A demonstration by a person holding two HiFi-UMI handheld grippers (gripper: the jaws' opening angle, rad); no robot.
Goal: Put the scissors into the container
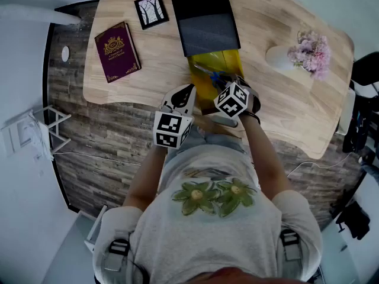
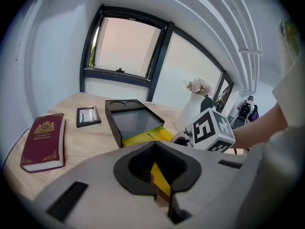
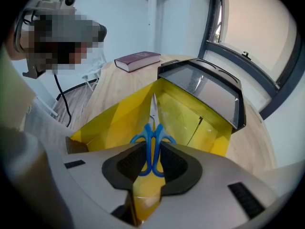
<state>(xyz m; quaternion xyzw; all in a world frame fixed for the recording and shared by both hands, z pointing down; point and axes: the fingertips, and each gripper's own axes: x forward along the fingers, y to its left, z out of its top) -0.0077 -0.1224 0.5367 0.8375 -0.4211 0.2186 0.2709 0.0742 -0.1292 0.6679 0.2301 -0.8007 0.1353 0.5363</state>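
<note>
1. The pale wooden table (image 1: pixel 284 99) takes up most of the space in front of the person, with dark plank flooring around it.
2. A flat black case (image 1: pixel 205 19) with a glossy grey top lies in the middle of the table.
3. The yellow container (image 1: pixel 222 61) sits open at the near end of the case, touching it, with its walls spread towards the person.
4. A dark red book (image 1: pixel 116 51) with a gold crest lies flat, well off to the left of the case.
5. A white vase (image 1: pixel 278 57) with pink flowers (image 1: pixel 312 51) stands to the right of the case.
6. A small black picture frame (image 1: pixel 151 10) lies between the book and the case.
7. The left gripper (image 2: pixel 155 175) is at the container's left side. Its jaws are drawn almost together, with a strip of the yellow wall pinched in the narrow slit.
8. The right gripper (image 3: pixel 151 161) hangs over the container's near end, its jaws closed onto the handles.
9. The scissors (image 3: pixel 152 137) have blue loops clamped between those pads. The shut blades point straight ahead over the yellow floor towards the case. I cannot tell whether the tip touches it.
</note>
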